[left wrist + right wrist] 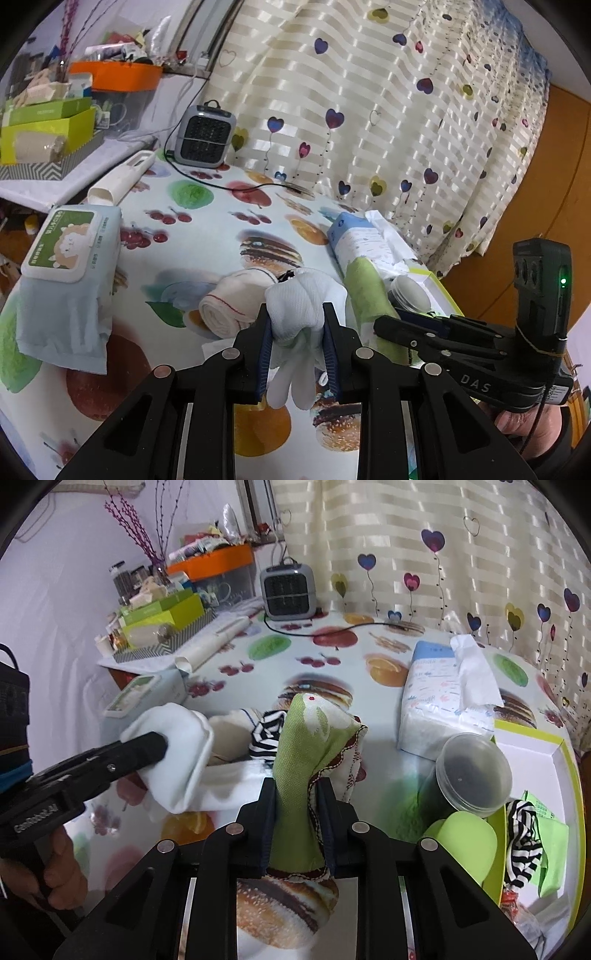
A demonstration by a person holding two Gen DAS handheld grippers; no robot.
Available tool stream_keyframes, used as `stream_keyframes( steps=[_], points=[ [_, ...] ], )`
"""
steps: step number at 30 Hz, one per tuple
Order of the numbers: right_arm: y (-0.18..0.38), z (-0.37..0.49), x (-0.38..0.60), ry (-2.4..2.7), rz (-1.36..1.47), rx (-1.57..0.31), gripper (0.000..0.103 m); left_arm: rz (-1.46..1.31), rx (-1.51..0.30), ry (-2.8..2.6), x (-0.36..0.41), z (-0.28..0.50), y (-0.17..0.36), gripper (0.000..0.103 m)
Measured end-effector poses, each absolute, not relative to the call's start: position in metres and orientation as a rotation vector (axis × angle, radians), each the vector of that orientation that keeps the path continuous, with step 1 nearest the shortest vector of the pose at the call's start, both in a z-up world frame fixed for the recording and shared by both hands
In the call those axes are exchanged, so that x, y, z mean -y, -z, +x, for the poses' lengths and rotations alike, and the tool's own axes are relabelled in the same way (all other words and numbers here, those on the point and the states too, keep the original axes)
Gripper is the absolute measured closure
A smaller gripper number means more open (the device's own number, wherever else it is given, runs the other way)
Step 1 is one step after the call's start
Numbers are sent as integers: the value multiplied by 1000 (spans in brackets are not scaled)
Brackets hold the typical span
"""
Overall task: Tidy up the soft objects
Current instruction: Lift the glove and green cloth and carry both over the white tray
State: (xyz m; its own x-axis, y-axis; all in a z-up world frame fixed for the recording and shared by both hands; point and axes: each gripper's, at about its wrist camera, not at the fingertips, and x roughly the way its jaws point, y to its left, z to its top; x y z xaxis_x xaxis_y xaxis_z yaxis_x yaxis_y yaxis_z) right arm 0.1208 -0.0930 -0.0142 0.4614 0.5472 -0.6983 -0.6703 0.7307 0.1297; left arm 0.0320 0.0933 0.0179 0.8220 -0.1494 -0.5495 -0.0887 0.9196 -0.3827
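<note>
in the left wrist view, the left hand-held gripper [297,321] is clamped on a bunched white glove [301,308], whose fingers hang down between the two blue pads above the desk [207,229] with its fruit-and-burger cloth. just behind the glove a rolled beige bandage [229,308] lies on the desk. to the left sits a pack of wet wipes [70,258] with a green lid, and a white tube [123,177] lies farther back. a small grey heater [205,136] stands by the heart-print curtain [369,110]. on the right the right hand-held gripper [391,325] reaches in from the side at a green cloth [369,295], next to a blue-and-white tissue pack [365,240].

in the right wrist view, the right hand-held gripper [297,797] is clamped on the green cloth [310,738], which stands up between the pads, its red-stitched edge folded over on the right. the left hand-held gripper [162,744] comes in from the left with the white glove [181,753] pinched in it, a hand [62,871] on its handle. a black-and-white striped cloth [267,734] lies just behind the green cloth. to the right are the tissue pack [443,698], a clear plastic jar [472,771] on its side and a white tray [535,746] with a green rim; another striped cloth [522,845] lies by the tray's near end.
</note>
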Motion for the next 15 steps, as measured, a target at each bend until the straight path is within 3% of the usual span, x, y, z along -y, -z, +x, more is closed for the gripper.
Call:
stream_keyframes(
  steps=[15],
  points=[
    [-21,88,116,-777,-125,-668,80,-382,-566,70,-75,13,-42,80]
  ],
)
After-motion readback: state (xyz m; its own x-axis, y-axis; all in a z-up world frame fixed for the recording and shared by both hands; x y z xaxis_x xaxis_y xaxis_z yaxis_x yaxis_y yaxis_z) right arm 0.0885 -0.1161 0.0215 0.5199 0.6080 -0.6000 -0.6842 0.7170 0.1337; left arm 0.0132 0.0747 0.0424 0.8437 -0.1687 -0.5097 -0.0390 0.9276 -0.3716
